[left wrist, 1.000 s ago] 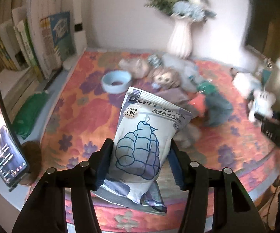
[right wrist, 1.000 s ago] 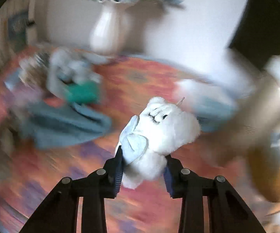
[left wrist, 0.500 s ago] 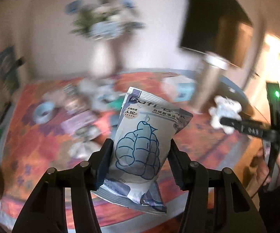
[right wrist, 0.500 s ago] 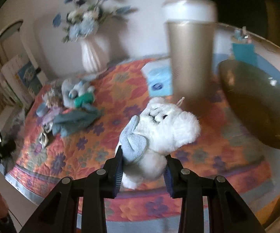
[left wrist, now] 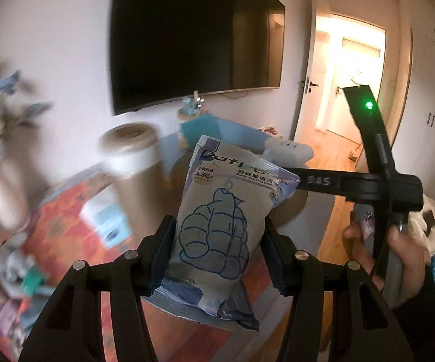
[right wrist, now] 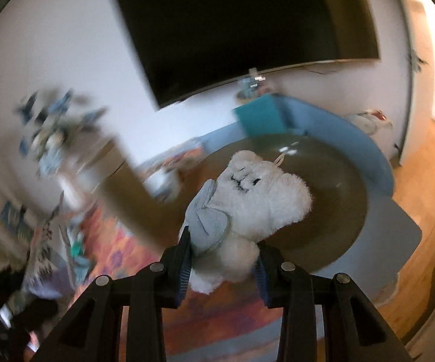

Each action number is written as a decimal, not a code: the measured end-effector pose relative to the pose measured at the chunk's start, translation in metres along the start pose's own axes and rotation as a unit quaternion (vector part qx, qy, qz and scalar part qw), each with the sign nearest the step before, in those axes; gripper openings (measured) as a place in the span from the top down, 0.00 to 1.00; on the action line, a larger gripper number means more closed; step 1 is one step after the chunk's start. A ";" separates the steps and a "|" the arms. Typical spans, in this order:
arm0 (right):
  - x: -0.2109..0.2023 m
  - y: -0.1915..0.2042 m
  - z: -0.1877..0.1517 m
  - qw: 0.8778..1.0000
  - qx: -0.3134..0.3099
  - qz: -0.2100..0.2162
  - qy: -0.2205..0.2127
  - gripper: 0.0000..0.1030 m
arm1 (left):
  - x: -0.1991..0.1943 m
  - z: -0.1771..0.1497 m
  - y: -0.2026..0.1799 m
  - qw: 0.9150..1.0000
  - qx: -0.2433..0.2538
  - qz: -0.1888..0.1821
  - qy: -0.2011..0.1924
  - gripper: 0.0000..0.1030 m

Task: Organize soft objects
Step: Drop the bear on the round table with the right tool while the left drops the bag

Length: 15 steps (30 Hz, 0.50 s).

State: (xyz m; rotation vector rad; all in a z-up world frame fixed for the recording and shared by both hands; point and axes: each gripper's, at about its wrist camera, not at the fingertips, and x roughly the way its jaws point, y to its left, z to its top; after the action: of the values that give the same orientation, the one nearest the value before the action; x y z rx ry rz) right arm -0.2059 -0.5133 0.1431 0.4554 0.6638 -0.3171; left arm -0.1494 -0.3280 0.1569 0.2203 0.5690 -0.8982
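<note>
Two grippers each carry something above the worktop with its orange floral cloth. The left gripper has its fingers clamped on a pale blue-printed soft plastic pouch. The right gripper has its fingers clamped on a fluffy white plush toy, over a round brown tray.

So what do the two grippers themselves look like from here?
Both are matte black, with silver screw heads and blue ribbed pads on the fingers. The right gripper bears white "DAS" lettering and a green light on its upright bar. A dark sleeve covers that wrist.
</note>
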 end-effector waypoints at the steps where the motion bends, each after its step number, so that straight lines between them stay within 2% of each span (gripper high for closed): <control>1: 0.004 -0.009 0.006 1.000 0.012 -0.006 0.002 0.66 | 0.012 0.007 -0.007 1.000 0.003 0.009 -0.001 0.49; 4: 0.030 -0.036 0.027 0.998 0.052 -0.030 0.025 0.66 | 0.050 0.024 -0.023 0.999 0.016 0.046 0.001 0.49; 8: 0.055 -0.065 0.042 0.994 0.081 -0.057 0.045 0.66 | 0.083 0.034 -0.030 0.998 0.018 0.059 0.012 0.49; 10: 0.064 -0.075 0.044 0.993 0.084 -0.052 0.060 0.59 | 0.098 0.037 -0.032 0.997 0.021 0.067 0.012 0.47; 11: 0.068 -0.081 0.045 0.992 0.090 -0.044 0.072 0.51 | 0.101 0.037 -0.034 0.997 0.022 0.067 0.010 0.44; 12: 0.068 -0.084 0.045 0.992 0.091 -0.041 0.075 0.44 | 0.104 0.037 -0.037 0.997 0.026 0.069 0.010 0.34; 13: 0.067 -0.086 0.045 0.993 0.086 -0.042 0.073 0.42 | 0.106 0.036 -0.040 0.997 0.033 0.074 0.007 0.29; 14: 0.065 -0.084 0.044 0.993 0.077 -0.045 0.072 0.41 | 0.104 0.035 -0.044 0.997 0.038 0.074 0.003 0.19; 15: 0.062 -0.084 0.044 0.994 0.069 -0.046 0.072 0.41 | 0.102 0.033 -0.047 0.997 0.045 0.069 -0.001 0.15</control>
State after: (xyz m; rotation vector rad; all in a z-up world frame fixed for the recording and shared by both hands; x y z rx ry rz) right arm -0.1724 -0.6156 0.1074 0.5845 0.8082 -0.4220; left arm -0.1244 -0.4391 0.1309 0.3356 0.5049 -0.7908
